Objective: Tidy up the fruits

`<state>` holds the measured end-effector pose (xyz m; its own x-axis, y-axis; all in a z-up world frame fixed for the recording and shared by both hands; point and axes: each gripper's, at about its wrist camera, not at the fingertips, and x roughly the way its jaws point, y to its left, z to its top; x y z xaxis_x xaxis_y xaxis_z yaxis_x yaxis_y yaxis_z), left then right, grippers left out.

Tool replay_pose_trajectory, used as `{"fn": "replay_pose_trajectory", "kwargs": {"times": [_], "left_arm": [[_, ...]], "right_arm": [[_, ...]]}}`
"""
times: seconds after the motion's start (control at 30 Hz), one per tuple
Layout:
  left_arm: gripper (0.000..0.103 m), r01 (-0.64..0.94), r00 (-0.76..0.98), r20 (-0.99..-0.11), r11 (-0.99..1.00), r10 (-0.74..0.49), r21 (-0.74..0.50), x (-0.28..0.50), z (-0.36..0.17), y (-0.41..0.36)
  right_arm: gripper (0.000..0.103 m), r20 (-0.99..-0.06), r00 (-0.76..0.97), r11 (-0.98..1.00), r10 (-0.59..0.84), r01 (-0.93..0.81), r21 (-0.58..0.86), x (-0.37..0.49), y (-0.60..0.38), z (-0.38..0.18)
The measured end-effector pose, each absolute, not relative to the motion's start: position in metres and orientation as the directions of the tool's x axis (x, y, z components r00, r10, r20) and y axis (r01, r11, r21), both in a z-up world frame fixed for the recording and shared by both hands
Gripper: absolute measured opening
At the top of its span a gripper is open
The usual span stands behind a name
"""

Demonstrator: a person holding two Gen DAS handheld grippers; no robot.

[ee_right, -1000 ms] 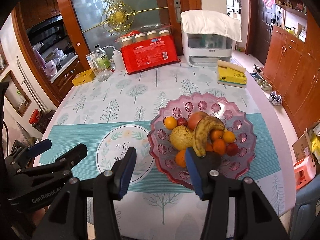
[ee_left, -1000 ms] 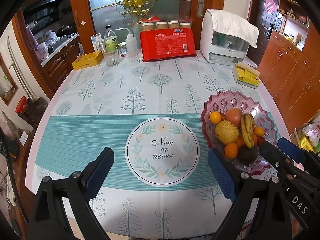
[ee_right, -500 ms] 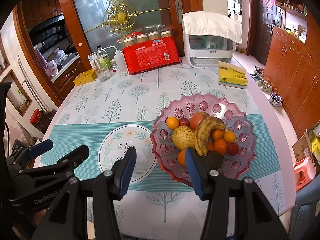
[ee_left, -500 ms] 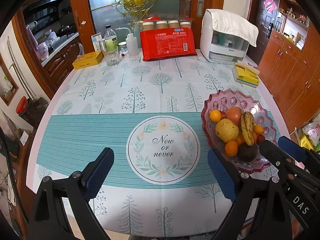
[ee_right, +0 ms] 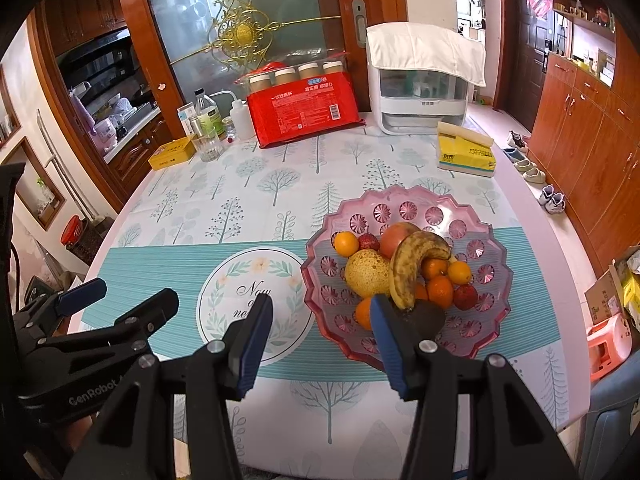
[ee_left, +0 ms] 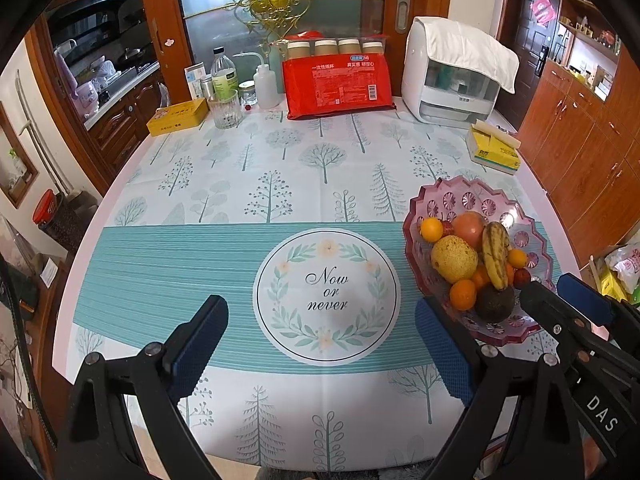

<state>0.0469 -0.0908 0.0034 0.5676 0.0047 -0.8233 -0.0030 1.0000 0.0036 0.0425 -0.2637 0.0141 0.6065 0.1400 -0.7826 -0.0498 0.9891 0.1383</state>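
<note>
A pink scalloped glass bowl [ee_right: 472,220] sat at the right of the frame on the tree-printed surface [ee_right: 280,184], piled with a brown-spotted banana [ee_right: 412,268] lying over a rough yellow pear [ee_right: 366,272], small oranges [ee_right: 346,243], a reddish apple [ee_right: 394,236] and a dark avocado [ee_right: 430,316] at the bowl's near edge. The right gripper [ee_right: 320,336] hung low in the frame with its blue-padded jaws spread and empty, the right pad crossing the bowl's near rim in the picture. The left gripper [ee_left: 320,344] was likewise spread wide and held nothing, framing the round "Now or never" emblem [ee_left: 326,294] at lower centre. Only the right wrist view showed shoes on the floor [ee_right: 552,200] and a pink stool [ee_right: 608,344] beyond the surface's right edge; the left wrist view showed the bowl [ee_left: 460,196] near that edge. A red package [ee_left: 338,82], a white appliance [ee_left: 452,88], a yellow tissue pack [ee_left: 494,150] and bottles [ee_left: 224,76] lined the top of the frame, leaving the teal band and left half bare.
</note>
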Motion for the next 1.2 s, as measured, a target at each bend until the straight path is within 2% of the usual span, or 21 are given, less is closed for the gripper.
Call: {"fn": "replay_pose_trajectory", "kwargs": {"times": [1.2], "left_arm": [[0.094, -0.005, 0.552, -0.834, 1.0, 0.005, 0.003, 0.0517, -0.0012, -0.0902]], "right_arm": [[0.051, -0.785, 0.603, 0.989, 0.142, -0.051, 0.139, 0.0418, -0.2633, 0.0132]]}}
